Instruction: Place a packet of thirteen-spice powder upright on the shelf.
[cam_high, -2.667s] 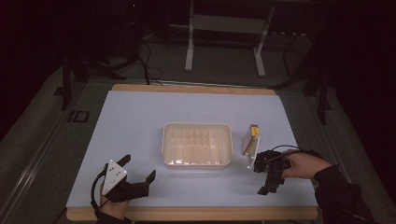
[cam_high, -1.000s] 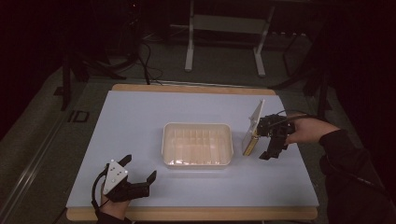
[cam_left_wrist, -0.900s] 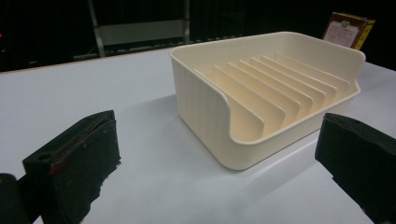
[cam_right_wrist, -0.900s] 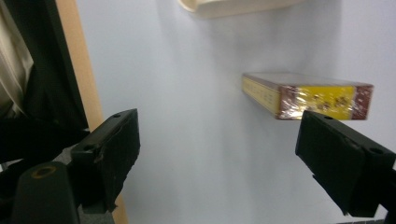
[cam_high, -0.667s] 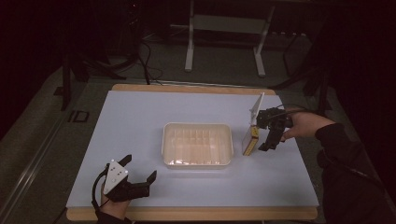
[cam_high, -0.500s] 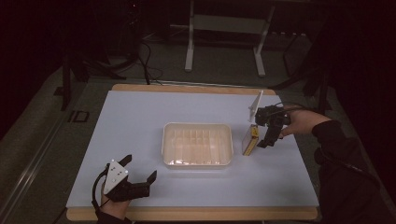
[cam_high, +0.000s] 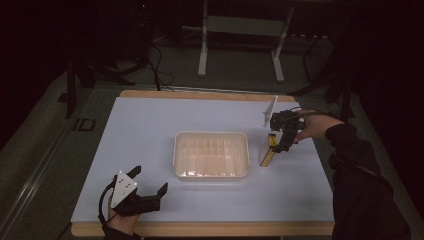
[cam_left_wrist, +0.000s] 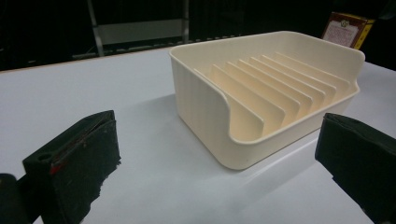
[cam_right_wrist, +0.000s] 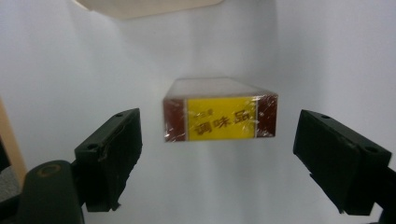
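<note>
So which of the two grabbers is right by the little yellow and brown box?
The right gripper, at the table's far right. Its open jaws sit on either side of the box without touching it. The left gripper rests near the table's front edge, away from the box.

Both grippers are black with blocky jaws. The left gripper (cam_high: 145, 192) carries a grey three-cornered plate (cam_high: 123, 188); a black cable (cam_high: 320, 113) trails from the right gripper (cam_high: 281, 142), above a dark sleeve (cam_high: 357, 165).

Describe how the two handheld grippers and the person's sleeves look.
Both the left gripper and the right gripper are black with blocky two-jaw pads and trailing black cables. The left carries a grey three-cornered plate. The right arm wears a dark long sleeve.
</note>
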